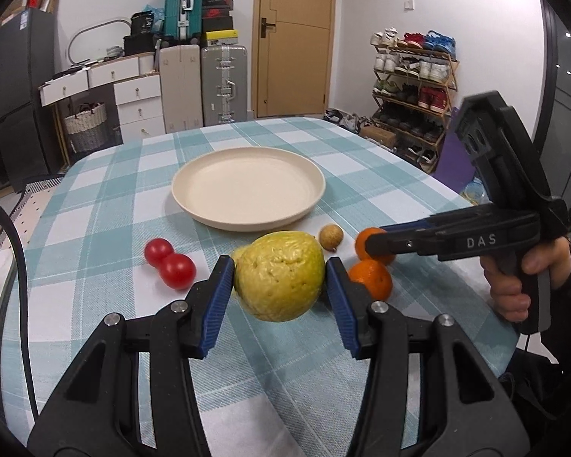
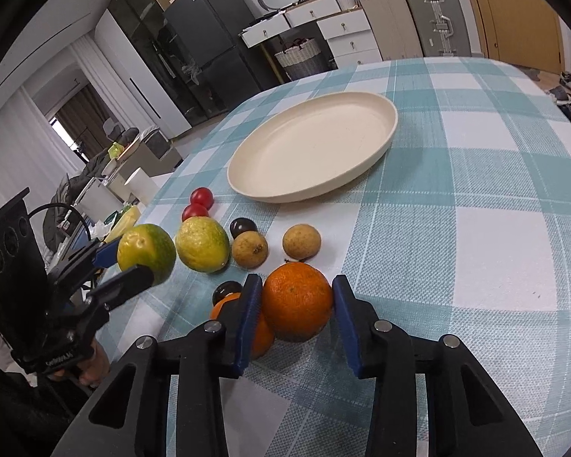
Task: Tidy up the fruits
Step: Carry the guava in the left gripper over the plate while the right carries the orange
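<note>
The left gripper is clamped across a knobbly yellow-green guava, lifted off the counter, probably bound for the smooth cream plate at twelve o'clock. The right gripper brackets a pebbly orange; its left pad touches, but a sliver of gap shows at the right, so I cannot tell if it grips. A second guava lies at ten o'clock from that orange, two glossy tomatoes beyond. The counter's checked cloth looks woven and soft.

Two close wrist views, converging from opposite sides on plate.
</note>
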{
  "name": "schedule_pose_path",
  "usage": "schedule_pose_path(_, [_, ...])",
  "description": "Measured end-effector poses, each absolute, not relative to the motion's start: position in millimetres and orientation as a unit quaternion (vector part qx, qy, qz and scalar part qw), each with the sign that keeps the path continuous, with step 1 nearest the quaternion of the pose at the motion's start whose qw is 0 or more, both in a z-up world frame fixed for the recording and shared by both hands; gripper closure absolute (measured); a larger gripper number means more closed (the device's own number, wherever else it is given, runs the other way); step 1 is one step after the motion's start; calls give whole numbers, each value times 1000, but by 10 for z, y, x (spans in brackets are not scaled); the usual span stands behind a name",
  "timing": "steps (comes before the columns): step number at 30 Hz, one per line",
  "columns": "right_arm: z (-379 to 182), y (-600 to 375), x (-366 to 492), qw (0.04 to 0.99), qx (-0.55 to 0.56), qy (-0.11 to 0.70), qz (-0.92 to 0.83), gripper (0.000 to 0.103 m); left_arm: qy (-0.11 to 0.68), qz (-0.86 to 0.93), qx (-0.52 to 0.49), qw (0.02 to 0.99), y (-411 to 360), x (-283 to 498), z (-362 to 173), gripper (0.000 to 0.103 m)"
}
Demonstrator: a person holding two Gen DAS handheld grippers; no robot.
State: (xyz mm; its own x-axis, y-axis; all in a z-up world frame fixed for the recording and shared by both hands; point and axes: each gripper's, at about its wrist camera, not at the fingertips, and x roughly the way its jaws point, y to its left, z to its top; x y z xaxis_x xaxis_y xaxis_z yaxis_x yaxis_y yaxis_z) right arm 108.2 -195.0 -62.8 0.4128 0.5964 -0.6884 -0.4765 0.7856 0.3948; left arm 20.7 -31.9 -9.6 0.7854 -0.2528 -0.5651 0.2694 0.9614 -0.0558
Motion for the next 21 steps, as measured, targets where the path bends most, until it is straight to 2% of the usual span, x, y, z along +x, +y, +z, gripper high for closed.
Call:
schedule_pose_path(8, [-407,-1933,1118,868,57,389,305,64,281,-98,-6,955,-153,404,17,56])
schedule_pose_path(21, [-266,-1893,1301,889,49,361,278,64,276,-69,-20,959,-60,854,68,56])
